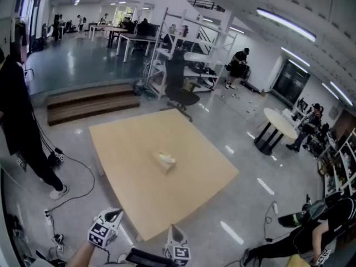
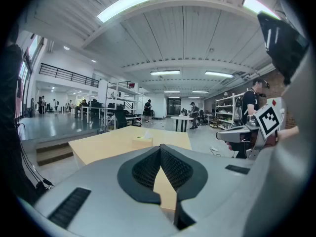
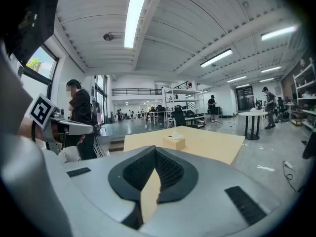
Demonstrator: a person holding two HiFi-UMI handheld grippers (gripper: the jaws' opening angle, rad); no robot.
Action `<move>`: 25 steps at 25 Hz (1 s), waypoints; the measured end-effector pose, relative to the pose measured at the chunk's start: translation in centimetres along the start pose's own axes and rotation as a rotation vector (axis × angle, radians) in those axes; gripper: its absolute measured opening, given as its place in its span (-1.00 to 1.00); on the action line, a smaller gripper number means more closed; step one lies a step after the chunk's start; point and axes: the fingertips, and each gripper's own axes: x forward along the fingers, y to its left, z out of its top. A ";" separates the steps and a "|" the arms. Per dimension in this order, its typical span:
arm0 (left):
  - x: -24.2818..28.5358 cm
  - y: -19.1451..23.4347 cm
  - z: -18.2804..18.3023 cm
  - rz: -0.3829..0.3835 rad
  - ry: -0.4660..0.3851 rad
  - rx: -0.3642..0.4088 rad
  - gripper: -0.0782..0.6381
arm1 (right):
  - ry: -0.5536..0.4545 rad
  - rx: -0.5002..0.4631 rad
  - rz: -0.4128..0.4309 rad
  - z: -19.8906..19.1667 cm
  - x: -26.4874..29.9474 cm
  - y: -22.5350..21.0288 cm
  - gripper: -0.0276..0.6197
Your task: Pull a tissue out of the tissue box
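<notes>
Head view, tissue box: sits alone near the middle of the tan counter, with a white tissue poking from its top.
Head view, grippers: the left gripper and right gripper hang at the counter's near corner, well apart from the box.
Left gripper view, fingers: tips pressed together, nothing between them; the box lies far ahead on the counter.
Right gripper view, fingers: likewise closed tip to tip and empty; the box and its raised tissue are straight ahead, still distant.
Risk, closed fingers: arriving without spreading them would likely push the tissue down or nudge the box.
Risk, loose box: it looks light and nothing holds it, so a one-sided pull may lift or drag it.
Risk, thin pinch: catching only the tissue's edge could tear it.
</notes>
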 end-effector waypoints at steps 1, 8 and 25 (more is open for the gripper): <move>0.0 -0.1 0.2 -0.001 -0.001 0.000 -0.76 | -0.007 0.002 -0.001 0.3 -0.1 0.0 -0.92; 0.1 -0.6 0.7 -0.009 -0.007 0.009 -0.76 | -0.051 0.026 0.012 1.7 -0.5 -0.2 -0.91; 0.3 -0.7 1.7 -0.069 -0.038 0.026 -0.76 | -0.054 0.041 -0.027 2.1 -0.9 0.7 -0.91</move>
